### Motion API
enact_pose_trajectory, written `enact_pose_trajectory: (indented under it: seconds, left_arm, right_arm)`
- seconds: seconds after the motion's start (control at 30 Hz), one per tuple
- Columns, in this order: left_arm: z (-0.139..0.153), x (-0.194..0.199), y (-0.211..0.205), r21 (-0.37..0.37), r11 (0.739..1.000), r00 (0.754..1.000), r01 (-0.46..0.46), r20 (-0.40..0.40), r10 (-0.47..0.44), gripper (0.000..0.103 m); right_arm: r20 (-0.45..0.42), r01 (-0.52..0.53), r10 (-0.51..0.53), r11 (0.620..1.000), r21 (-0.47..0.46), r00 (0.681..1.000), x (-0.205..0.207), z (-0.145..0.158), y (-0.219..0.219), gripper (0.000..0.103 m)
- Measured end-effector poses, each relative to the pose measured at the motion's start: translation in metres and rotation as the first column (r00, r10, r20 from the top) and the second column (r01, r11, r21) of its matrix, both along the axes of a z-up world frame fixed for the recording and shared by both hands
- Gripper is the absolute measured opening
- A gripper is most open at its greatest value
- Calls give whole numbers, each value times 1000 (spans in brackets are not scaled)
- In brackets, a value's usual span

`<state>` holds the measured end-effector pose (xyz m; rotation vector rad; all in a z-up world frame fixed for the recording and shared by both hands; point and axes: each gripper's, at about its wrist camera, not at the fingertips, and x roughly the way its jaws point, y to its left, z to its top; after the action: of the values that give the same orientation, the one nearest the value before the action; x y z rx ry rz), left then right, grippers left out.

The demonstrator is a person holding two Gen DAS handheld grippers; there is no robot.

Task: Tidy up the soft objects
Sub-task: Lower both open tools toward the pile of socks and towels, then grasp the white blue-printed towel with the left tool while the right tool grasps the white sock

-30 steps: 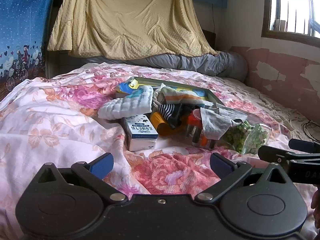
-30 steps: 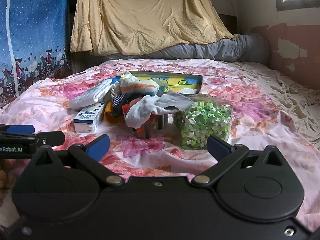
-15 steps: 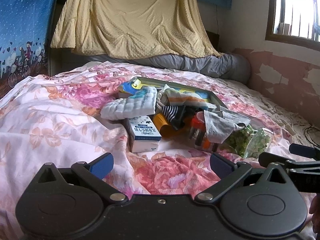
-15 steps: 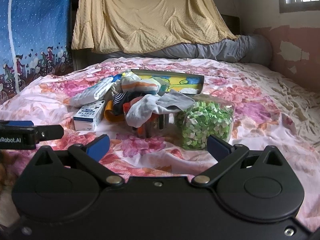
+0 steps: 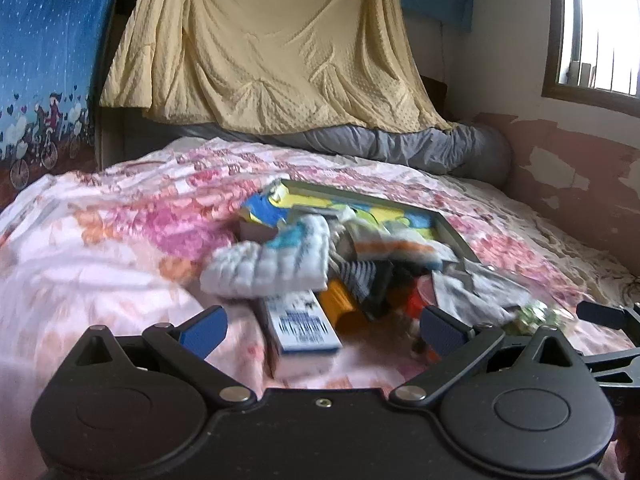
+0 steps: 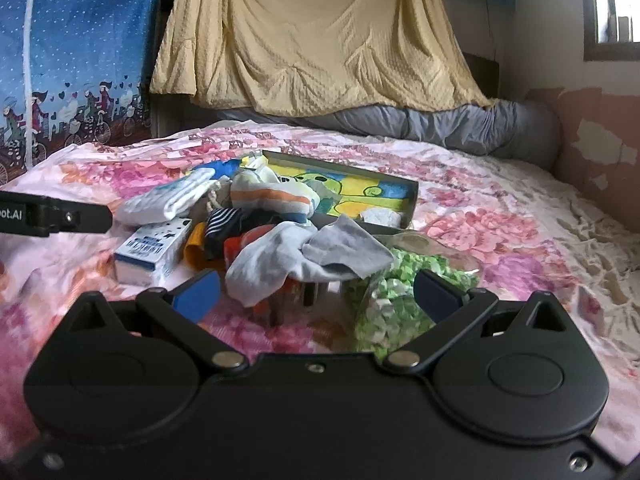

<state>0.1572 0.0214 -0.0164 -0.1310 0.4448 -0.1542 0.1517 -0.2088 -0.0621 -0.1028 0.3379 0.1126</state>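
A: Floral pink cotton, the bedspread (image 6: 500, 216), filled the whole middle of the right wrist view, and nothing on it looked sorted.

B: The pile?

A: At centre frame, one heap. The flat picture tray (image 6: 352, 184) lay behind it, then the bag of green bits (image 6: 384, 300) at lower right, the blue-and-white carton (image 6: 148, 252) at lower left. The soft things were smaller: a white ribbed sock (image 6: 168, 200) at the left, a striped sock (image 6: 272, 198) on top, a grey-and-white sock (image 6: 312, 256) draped in front.

B: And the grippers?

A: The right gripper (image 6: 316, 288) stood wide, empty, just short of the grey-and-white sock. The left gripper (image 5: 320, 328) was also spread wide and empty, near the carton, its view blurred. I judged everything was left to do.
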Motion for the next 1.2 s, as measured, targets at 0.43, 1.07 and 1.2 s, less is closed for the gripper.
enact_pose_trajectory:
  seconds: [0.43, 1.07, 1.2]
  left_arm:
    - [-10, 69, 5, 26, 1000, 1000, -6, -6, 6, 102]
    - [-34, 112, 2, 43, 997, 997, 63, -44, -61, 51]
    - [-34, 111, -5, 90, 993, 997, 76, -42, -72, 40]
  right_arm:
    - [-19, -105, 104, 994, -19, 994, 53, -3, 8, 102]
    - [-84, -142, 136, 988, -60, 987, 71, -15, 17, 73]
    - [-89, -145, 139, 987, -65, 986, 69, -15, 18, 67]
